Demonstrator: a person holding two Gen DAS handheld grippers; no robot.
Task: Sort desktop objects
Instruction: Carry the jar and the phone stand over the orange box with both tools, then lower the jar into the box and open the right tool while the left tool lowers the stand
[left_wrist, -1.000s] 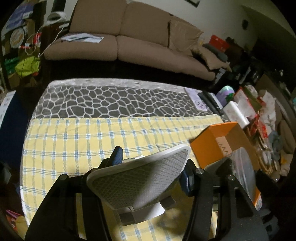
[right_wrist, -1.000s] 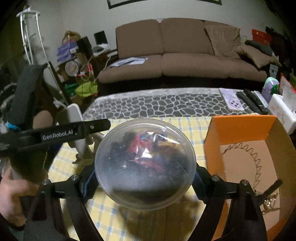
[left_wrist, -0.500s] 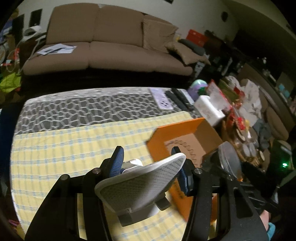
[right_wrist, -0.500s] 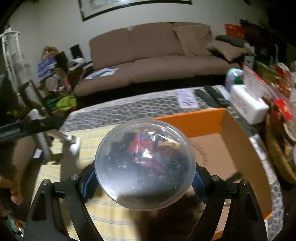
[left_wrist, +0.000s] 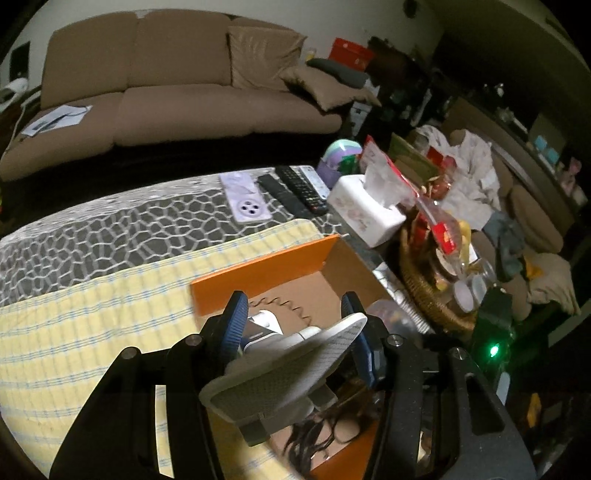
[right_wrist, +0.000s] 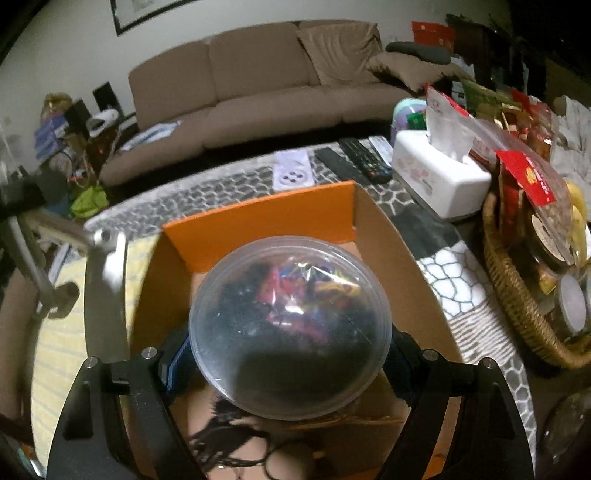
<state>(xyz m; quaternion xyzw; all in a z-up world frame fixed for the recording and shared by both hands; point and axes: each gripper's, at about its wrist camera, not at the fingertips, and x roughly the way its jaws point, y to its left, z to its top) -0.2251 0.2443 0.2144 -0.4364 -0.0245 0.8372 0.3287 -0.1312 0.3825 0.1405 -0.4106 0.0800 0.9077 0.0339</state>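
Both claws have swung right across the counter since a second ago: then they hung over the yellow checked cloth, now they hang over the open orange box.

Left claw: clamped on a white stand with a perforated grey plate, blue pads pressing its sides. The stand sits tilted in the grip, above the near left part of the box. In the right wrist view the same stand shows at the left edge of the box, blurred.

Right claw: jaws set wide and clamped on a round clear plastic container, held by its sides. Dark and coloured small items show through its lid; what they are cannot be told. Container hangs above the box interior, nearer the near wall.

Box: brown cardboard inside, orange outside, resting partly on the cloth, partly on the grey patterned mat. A dark tangle of cord-like stuff lies at the near end of the box floor.

Beyond the box, far side: a pale phone and black remotes side by side. To the right: white tissue box, then a wicker basket heaped with packets. Brown sofa behind the counter.
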